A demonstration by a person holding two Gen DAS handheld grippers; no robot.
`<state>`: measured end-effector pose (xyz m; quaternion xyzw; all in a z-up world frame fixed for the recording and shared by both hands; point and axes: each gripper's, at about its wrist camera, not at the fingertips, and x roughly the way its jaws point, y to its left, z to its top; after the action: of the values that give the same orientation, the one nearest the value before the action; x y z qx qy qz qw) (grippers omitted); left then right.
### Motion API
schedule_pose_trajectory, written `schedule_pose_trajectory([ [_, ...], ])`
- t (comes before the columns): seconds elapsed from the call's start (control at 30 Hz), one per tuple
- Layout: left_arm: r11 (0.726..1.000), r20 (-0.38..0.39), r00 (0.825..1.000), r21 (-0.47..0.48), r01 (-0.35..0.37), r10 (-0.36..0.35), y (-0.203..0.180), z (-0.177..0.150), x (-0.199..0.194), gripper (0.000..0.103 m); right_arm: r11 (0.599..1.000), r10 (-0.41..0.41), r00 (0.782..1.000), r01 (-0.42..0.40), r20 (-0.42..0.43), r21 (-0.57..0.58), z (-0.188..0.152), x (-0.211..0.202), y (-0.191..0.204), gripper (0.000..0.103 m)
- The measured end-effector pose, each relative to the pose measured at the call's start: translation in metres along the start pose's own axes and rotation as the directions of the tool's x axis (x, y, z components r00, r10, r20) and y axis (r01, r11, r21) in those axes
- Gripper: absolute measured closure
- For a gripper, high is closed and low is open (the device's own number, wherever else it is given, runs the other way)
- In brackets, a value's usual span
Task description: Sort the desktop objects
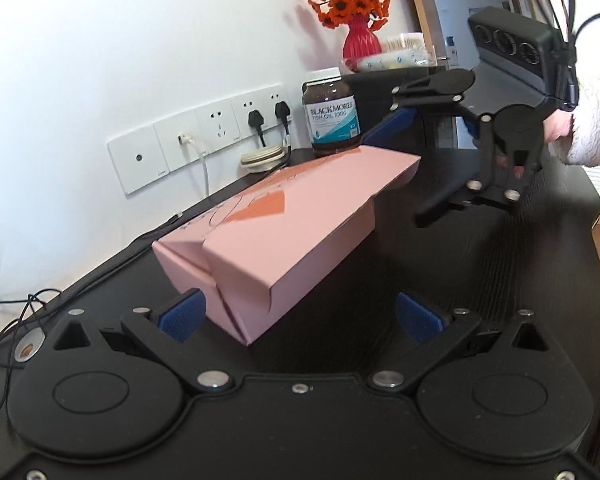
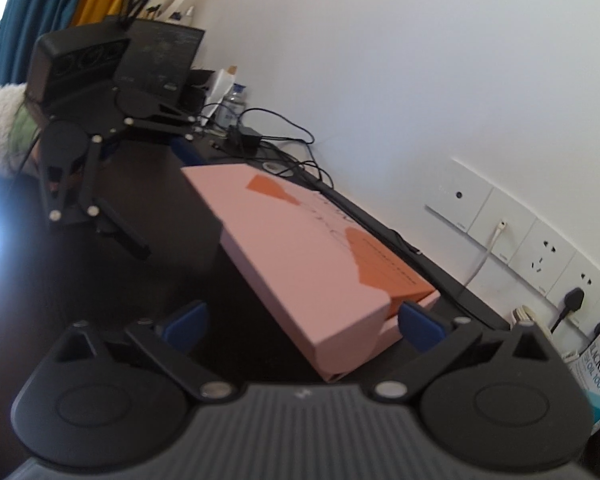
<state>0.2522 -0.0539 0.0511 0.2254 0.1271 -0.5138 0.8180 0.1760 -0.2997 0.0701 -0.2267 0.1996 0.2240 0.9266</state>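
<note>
Both jaws wide — pink box [image 1: 284, 240] ends between them, dark desk [image 1: 500, 272] bare alongside.

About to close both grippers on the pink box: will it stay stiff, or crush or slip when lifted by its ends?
The pink box looks like thin folded card, so its end flaps may buckle under the pads. Its matte flat faces probably won't slip much. Long and apparently light, it might sag or twist unless the left gripper and right gripper lift together.

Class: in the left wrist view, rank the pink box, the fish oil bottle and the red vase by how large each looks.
1. pink box, by far the largest.
2. fish oil bottle.
3. red vase, smallest, though it stands farther back, so its true size is unsure.
</note>
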Motion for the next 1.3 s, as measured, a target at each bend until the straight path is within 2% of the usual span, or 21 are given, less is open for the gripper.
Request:
schedule_pose_trajectory([
  [0.1,1.000,0.007,1.000,0.002,0.017,-0.017,-0.002,0.002,0.004,0.000,0.998,0.019,1.000,-0.019,0.002,0.057,-0.001,0.000,-0.010,0.023],
  [0.27,1.000,0.015,1.000,-0.010,0.024,-0.024,-0.002,0.004,0.007,0.000,0.994,0.029,1.000,-0.029,0.001,0.103,-0.003,-0.004,-0.017,0.035],
  [0.37,0.999,0.027,0.999,-0.021,0.026,-0.026,0.000,0.004,0.006,0.000,0.983,0.050,0.999,-0.049,-0.001,0.177,-0.001,-0.005,-0.028,0.043],
  [0.6,1.000,0.047,0.999,-0.016,-0.005,0.006,-0.006,0.005,0.002,0.000,0.927,0.101,0.995,-0.089,-0.014,0.366,0.008,-0.005,-0.047,0.043],
  [0.7,1.000,0.044,0.999,-0.020,-0.010,0.011,-0.008,0.005,0.002,0.000,0.905,0.094,0.995,-0.073,-0.029,0.418,0.010,-0.001,-0.048,0.043],
  [0.87,1.000,0.012,1.000,-0.009,-0.017,0.017,-0.010,0.007,0.007,0.000,0.938,-0.002,0.999,0.013,-0.032,0.347,0.006,0.004,-0.027,0.043],
  [0.97,1.000,0.002,1.000,-0.001,-0.023,0.023,-0.011,0.007,0.008,0.000,0.938,-0.022,0.999,0.030,-0.025,0.346,0.005,0.004,-0.024,0.043],
  [1.07,1.000,-0.007,1.000,0.001,-0.030,0.030,-0.011,0.007,0.009,0.000,0.957,-0.056,0.998,0.065,-0.040,0.282,0.005,0.005,-0.015,0.043],
  [1.23,1.000,-0.004,1.000,-0.008,-0.029,0.029,-0.009,0.007,0.009,0.000,0.942,-0.049,0.999,0.046,0.001,0.332,0.002,0.001,-0.018,0.043],
  [1.3,0.999,-0.010,0.999,0.001,-0.036,0.036,-0.010,0.007,0.010,0.000,0.950,-0.075,0.997,0.067,0.016,0.305,-0.001,0.001,-0.011,0.042],
])
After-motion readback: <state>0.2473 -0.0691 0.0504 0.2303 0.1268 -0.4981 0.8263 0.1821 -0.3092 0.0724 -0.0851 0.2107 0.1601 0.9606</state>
